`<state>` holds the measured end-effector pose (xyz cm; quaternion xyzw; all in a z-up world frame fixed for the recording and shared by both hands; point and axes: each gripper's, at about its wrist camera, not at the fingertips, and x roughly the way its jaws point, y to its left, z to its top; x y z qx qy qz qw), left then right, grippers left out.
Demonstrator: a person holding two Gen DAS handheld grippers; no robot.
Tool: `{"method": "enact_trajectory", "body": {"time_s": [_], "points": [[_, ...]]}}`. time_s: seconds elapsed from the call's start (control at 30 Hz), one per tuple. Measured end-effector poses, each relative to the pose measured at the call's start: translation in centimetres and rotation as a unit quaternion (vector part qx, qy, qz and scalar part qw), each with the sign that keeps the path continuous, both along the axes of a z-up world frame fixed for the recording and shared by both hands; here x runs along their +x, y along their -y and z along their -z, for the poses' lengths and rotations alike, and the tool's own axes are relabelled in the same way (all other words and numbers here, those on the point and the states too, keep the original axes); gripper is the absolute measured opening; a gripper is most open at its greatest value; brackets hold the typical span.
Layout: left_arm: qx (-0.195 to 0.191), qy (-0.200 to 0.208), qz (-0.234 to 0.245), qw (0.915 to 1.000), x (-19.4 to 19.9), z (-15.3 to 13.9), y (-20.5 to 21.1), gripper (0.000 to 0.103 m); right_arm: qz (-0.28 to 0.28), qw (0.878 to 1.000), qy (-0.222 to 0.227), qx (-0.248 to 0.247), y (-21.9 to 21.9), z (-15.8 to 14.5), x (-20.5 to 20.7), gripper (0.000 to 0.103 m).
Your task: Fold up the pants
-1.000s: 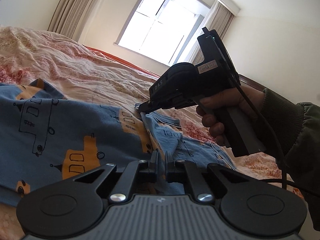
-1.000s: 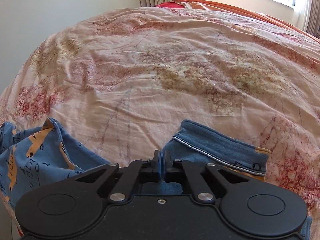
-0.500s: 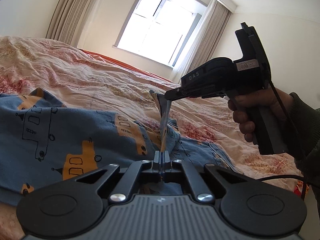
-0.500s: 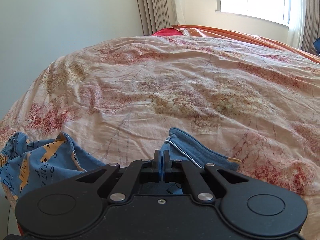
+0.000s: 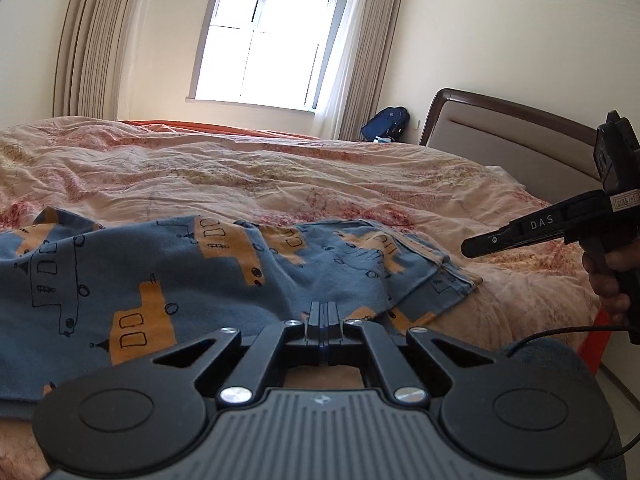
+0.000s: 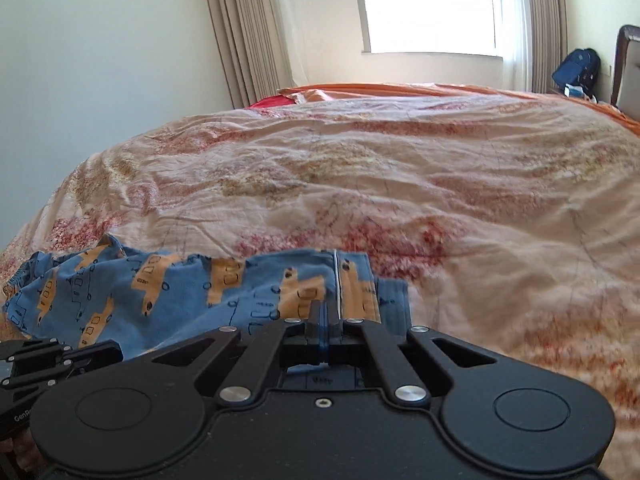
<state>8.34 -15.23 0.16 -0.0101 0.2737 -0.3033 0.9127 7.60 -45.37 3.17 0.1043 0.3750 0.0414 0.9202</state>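
Observation:
Blue pants (image 5: pixel 168 264) printed with orange vehicles lie spread across the near edge of the bed. One leg end (image 5: pixel 448 280) reaches to the right. My left gripper (image 5: pixel 324 310) is shut at the near edge of the cloth, and folds run into its tips. It also shows at the lower left of the right wrist view as the left gripper (image 6: pixel 114 350). My right gripper (image 5: pixel 466 249) hovers shut to the right of the leg end, with no cloth hanging from it. In its own view the right gripper (image 6: pixel 324 310) points at the pants (image 6: pixel 180 288).
A wrinkled floral quilt (image 5: pixel 280 176) covers the bed. The padded headboard (image 5: pixel 504 132) stands at the right, with a blue backpack (image 5: pixel 384 124) on the floor by the curtains. A person's hand (image 5: pixel 612 276) holds the right gripper, and a cable (image 5: pixel 560 332) trails from it.
The right gripper swung away to the right, clear of the cloth. The pants leg that it held up now lies flat, spread rightward. My left gripper went from slightly open to shut.

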Motion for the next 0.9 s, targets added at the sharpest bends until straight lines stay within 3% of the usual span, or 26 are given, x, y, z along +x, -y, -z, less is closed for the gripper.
{"method": "enact_trajectory", "body": {"time_s": [0.07,0.23,0.3,0.37,0.43,0.53,0.6,0.63,0.67,0.7,0.77,0.9], "points": [[0.006,-0.006,-0.005,1.0,-0.1,0.5,0.0,0.0,0.003,1.0,-0.015,0.018,0.6,1.6,-0.6,0.0],[0.008,-0.005,-0.009,0.9999,-0.1,0.7,-0.2,0.001,0.017,0.998,-0.011,0.057,1.8,3.0,-0.2,0.034],[0.011,0.003,-0.004,0.9999,-0.4,0.6,-0.1,0.013,0.023,0.997,-0.009,0.068,2.3,3.1,0.6,0.046],[0.022,0.019,0.001,0.9996,-0.9,0.5,0.2,0.042,0.03,0.996,-0.012,0.082,3.0,3.6,1.5,0.047],[0.041,0.038,0.004,0.9984,-1.2,0.5,0.6,0.051,0.041,0.994,-0.019,0.099,3.6,4.2,2.3,0.048],[0.088,0.064,0.013,0.994,-1.3,0.7,1.5,0.051,0.049,0.99,-0.027,0.128,4.5,5.1,3.0,0.047],[0.122,0.074,0.016,0.9896,-1.2,1.1,2.2,0.05,0.048,0.989,-0.027,0.135,4.5,5.4,3.2,0.038],[0.137,0.076,0.018,0.9875,-1.1,1.3,2.5,0.039,0.042,0.99,-0.025,0.136,4.5,5.4,3.2,0.032],[0.151,0.08,0.02,0.9852,-1.1,1.5,2.8,0.019,0.042,0.99,-0.023,0.131,4.3,5.4,3.2,0.025],[0.162,0.086,0.022,0.9829,-1.1,1.6,3.1,0.01,0.039,0.991,-0.021,0.126,4.2,5.3,3.2,0.014],[0.165,0.093,0.023,0.9817,-1.3,1.5,3.2,0.003,0.034,0.992,-0.01,0.12,4.2,5.0,3.0,0.012],[0.151,0.098,0.025,0.9832,-1.4,0.9,3.0,0.0,0.032,0.994,0.027,0.102,4.3,3.3,1.5,0.009]]}}
